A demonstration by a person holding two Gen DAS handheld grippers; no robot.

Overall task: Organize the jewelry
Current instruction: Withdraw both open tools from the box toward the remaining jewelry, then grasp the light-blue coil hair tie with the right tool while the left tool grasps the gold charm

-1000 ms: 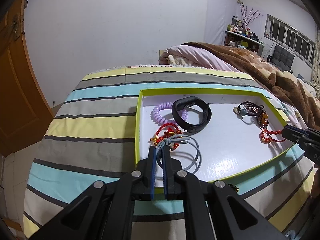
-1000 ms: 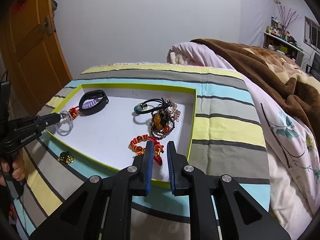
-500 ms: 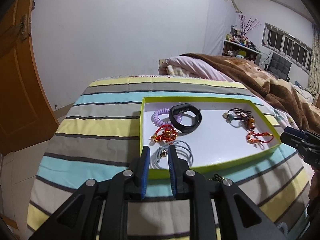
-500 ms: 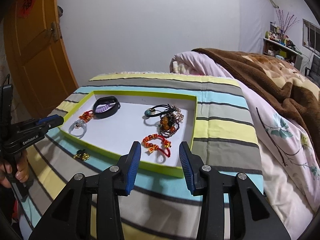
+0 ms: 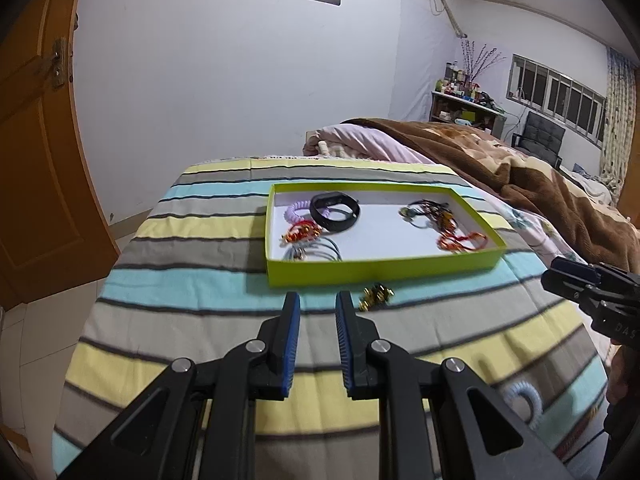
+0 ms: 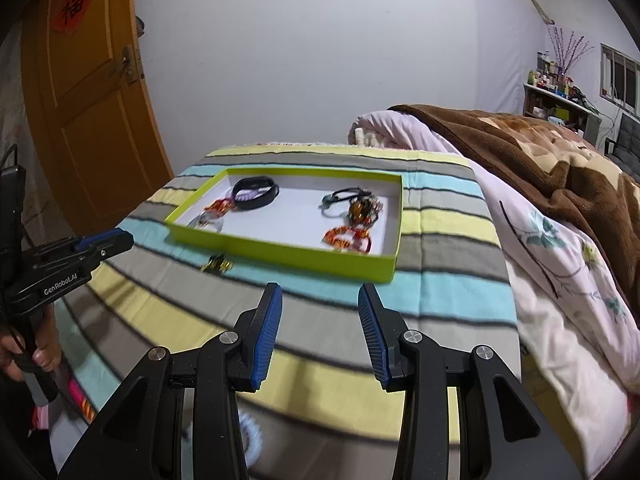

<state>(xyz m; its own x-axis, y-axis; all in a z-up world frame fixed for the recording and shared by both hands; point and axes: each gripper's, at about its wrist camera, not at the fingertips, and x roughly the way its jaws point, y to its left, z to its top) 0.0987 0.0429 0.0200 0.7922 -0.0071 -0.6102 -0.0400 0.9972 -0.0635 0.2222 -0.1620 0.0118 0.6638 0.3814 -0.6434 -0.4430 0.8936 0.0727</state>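
Observation:
A lime-green tray (image 5: pixel 380 272) with a white floor lies on the striped bedspread. Its left part holds a black band (image 5: pixel 335 211), a purple spiral tie (image 5: pixel 296 212), a red-gold bracelet (image 5: pixel 300 234) and grey hair ties (image 5: pixel 316 252). Its right part holds a beaded cluster (image 5: pixel 432 214) and a red bead bracelet (image 5: pixel 462 242). A small gold piece (image 5: pixel 376 296) lies outside the tray's near wall. My left gripper (image 5: pixel 317 300) hangs open and empty just short of the tray. My right gripper (image 6: pixel 320 290) stands wide open and empty, short of the tray (image 6: pixel 280 254).
A pale blue spiral tie (image 5: pixel 524 400) lies on the bedspread near me. A brown blanket (image 6: pixel 540 160) and pink quilt (image 6: pixel 560 264) pile up on the right. An orange door (image 6: pixel 88 100) stands at the left. A hand (image 6: pixel 24 356) grips the left tool's handle.
Both grippers have opened and drawn back and up from the tray. The grey hair ties and the red bead bracelet that were at their tips now lie in the tray.

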